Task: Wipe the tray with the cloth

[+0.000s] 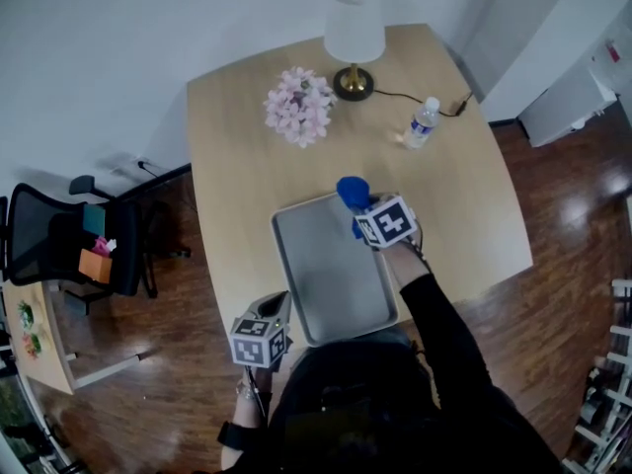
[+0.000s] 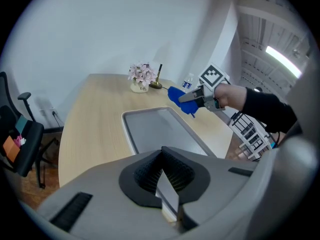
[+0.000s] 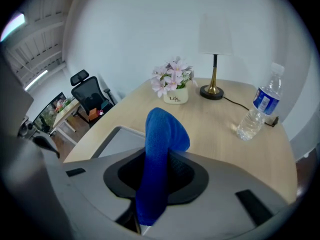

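Observation:
A grey metal tray (image 1: pixel 331 275) lies empty on the wooden table, near its front edge. My right gripper (image 1: pixel 359 215) hovers over the tray's far right corner, shut on a blue cloth (image 1: pixel 353 192). In the right gripper view the cloth (image 3: pixel 162 134) stands up between the pads and folds over the tips, with a corner of the tray (image 3: pixel 112 139) below. My left gripper (image 1: pixel 279 306) sits at the tray's near left edge. In the left gripper view its jaws (image 2: pixel 162 156) are closed on the tray's thin rim, and the tray (image 2: pixel 155 129) runs away from them towards the cloth (image 2: pixel 180 96).
At the table's far side stand a lamp (image 1: pixel 354 38), a pot of pink flowers (image 1: pixel 298 105) and a water bottle (image 1: pixel 422 122) beside a cable. A black office chair (image 1: pixel 69 250) stands on the floor to the left.

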Demonstrator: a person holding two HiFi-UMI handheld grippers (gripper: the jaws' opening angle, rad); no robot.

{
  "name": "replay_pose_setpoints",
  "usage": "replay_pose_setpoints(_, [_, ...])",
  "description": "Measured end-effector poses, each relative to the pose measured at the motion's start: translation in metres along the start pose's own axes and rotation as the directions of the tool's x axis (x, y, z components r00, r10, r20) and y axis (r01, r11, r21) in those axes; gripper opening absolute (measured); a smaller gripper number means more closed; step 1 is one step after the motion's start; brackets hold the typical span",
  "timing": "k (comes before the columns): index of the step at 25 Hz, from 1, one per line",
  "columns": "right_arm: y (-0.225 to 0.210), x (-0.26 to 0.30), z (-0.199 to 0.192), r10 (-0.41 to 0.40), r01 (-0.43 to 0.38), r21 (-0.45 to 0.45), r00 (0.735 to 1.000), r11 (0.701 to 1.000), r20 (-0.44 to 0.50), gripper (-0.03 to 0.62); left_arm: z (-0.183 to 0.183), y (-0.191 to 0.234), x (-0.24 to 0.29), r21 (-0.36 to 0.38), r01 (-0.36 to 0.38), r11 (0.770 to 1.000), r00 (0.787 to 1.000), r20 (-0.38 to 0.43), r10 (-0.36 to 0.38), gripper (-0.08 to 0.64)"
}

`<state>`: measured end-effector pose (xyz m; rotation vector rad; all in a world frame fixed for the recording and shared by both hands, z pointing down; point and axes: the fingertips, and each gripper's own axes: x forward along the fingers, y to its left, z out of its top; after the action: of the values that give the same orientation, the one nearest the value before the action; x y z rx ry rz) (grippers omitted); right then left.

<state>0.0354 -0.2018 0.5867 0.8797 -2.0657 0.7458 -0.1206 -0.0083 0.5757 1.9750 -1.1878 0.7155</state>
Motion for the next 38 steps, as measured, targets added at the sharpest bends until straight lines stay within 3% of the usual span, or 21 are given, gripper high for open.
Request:
replay_pose_setpoints(5, [0.022, -0.004, -0.07, 0.007, -0.007, 0.003, 0.998, 1.0, -0.056, 0.103, -0.01, -0.005, -0.003, 0.005, 0.021, 1.0, 1.0, 0.001, -0.021, 0.002])
replay_pose_setpoints(8, [0.031, 0.0, -0.082, 0.006, -0.007, -0.012, 0.998, 1.0, -0.069, 0.103, -0.017, -0.006, -0.006, 0.001, 0.028, 1.0, 1.0, -0.001, -0.028, 0.002])
replay_pose_setpoints(13, [0.068, 0.015, -0.058, 0.075, -0.081, -0.123, 0.996, 0.989, -0.053, 0.103, -0.021, -0.004, -0.009, -0.012, 0.014, 1.0, 1.0, 0.0, -0.014, 0.002])
replay_pose_setpoints(18, [0.115, 0.066, -0.025, 0.144, -0.173, -0.294, 0.982, 0.94, -0.118, 0.104, -0.029, 0.009, -0.021, -0.069, -0.051, 0.996, 0.999, 0.014, 0.052, 0.002])
replay_pose_setpoints(22, [0.131, 0.104, 0.001, 0.134, -0.194, -0.367, 0.974, 0.91, -0.184, 0.104, -0.038, 0.021, -0.034, -0.126, -0.101, 0.987, 0.994, 0.02, 0.104, 0.002])
replay_pose_setpoints(26, [0.137, 0.133, 0.008, 0.139, -0.227, -0.388, 0.96, 0.893, -0.243, 0.104, -0.051, 0.028, -0.042, -0.183, -0.14, 0.973, 0.989, 0.014, 0.145, 0.002])
replay_pose_setpoints(30, [0.128, 0.148, -0.001, 0.083, -0.191, -0.387, 0.957, 0.902, -0.279, 0.104, -0.061, 0.031, -0.048, -0.217, -0.159, 0.963, 0.986, 0.007, 0.164, 0.002])
replay_pose_setpoints(33, [0.132, 0.149, 0.001, 0.098, -0.197, -0.372, 0.958, 0.907, -0.27, 0.103, -0.067, 0.034, -0.052, -0.228, -0.166, 0.959, 0.985, 0.001, 0.171, 0.002])
replay_pose_setpoints(38, [0.128, 0.142, -0.014, 0.081, -0.21, -0.358, 0.936, 0.91, -0.344, 0.103, -0.064, 0.031, -0.048, -0.216, -0.159, 0.963, 0.986, 0.009, 0.165, 0.002])
